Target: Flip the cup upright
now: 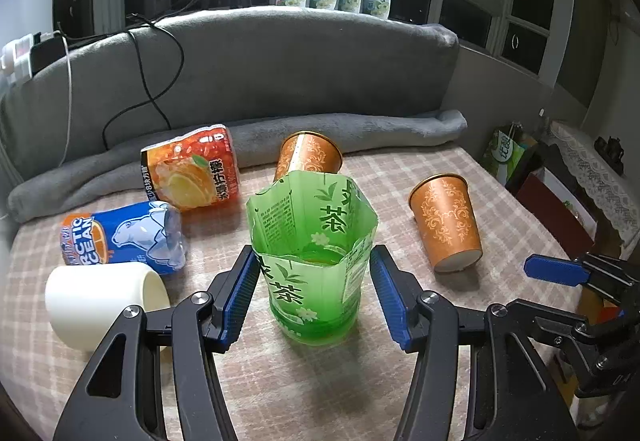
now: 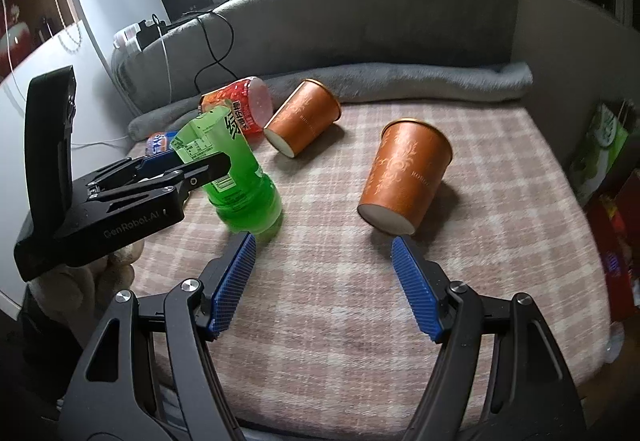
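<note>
A green cut-bottle cup [image 1: 316, 261] stands upright on the checked cloth, open end up; it also shows in the right wrist view [image 2: 236, 177]. My left gripper [image 1: 314, 293] is open, its blue pads on either side of the cup with small gaps. My right gripper [image 2: 322, 281] is open and empty, near an orange paper cup [image 2: 404, 177] lying tilted on its side, base toward me. That cup also shows in the left wrist view [image 1: 446, 221]. A second orange paper cup [image 2: 302, 117] lies on its side farther back.
A red-orange cut-bottle cup [image 1: 192, 173], a blue Arctic Ocean cup [image 1: 124, 233] and a white cup [image 1: 100, 301] lie on their sides at left. A grey rolled blanket [image 1: 360, 129] and sofa back bound the far side. The cloth's right edge [image 2: 576, 201] drops off.
</note>
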Demonstrator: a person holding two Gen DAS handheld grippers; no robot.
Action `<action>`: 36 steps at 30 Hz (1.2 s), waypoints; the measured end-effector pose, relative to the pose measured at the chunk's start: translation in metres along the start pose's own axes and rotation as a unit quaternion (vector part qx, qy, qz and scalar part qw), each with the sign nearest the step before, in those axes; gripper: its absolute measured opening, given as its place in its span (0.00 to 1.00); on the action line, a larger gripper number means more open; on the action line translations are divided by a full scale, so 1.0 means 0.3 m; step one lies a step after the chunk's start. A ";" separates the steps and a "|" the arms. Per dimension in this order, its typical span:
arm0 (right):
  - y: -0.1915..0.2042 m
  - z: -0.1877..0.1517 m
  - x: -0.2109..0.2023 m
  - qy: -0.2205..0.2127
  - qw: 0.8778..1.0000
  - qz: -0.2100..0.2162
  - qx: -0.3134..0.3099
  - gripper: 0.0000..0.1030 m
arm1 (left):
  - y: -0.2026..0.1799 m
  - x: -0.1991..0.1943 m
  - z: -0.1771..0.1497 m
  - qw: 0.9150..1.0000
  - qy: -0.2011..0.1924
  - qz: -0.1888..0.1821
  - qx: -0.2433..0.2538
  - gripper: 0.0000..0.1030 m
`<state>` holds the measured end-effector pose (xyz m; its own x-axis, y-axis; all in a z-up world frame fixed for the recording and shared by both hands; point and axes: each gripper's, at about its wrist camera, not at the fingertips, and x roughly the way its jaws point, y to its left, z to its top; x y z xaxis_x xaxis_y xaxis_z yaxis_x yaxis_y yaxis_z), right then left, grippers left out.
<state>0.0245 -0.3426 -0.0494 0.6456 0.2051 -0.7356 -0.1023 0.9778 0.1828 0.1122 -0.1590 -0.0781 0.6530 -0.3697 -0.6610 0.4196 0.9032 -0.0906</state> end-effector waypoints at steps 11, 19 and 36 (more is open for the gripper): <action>0.004 -0.005 -0.016 -0.011 1.000 -0.023 -0.010 0.71 | -0.002 0.005 -0.003 1.000 0.007 -0.014 -0.006 0.55; -0.001 -0.004 -0.017 -0.012 1.000 -0.023 -0.010 0.71 | 0.002 0.002 -0.011 0.999 0.014 -0.028 -0.009 0.70; 0.053 0.028 -0.053 -0.062 0.996 -0.055 -0.019 0.80 | 0.076 -0.177 -0.050 0.999 -0.030 -0.017 -0.023 0.78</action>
<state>0.0191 -0.3308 -0.0292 0.7430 0.0929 -0.6628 -0.0529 0.9954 0.0802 0.0775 -0.1155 -0.0563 0.6761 -0.4112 -0.6114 0.4130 0.8987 -0.1477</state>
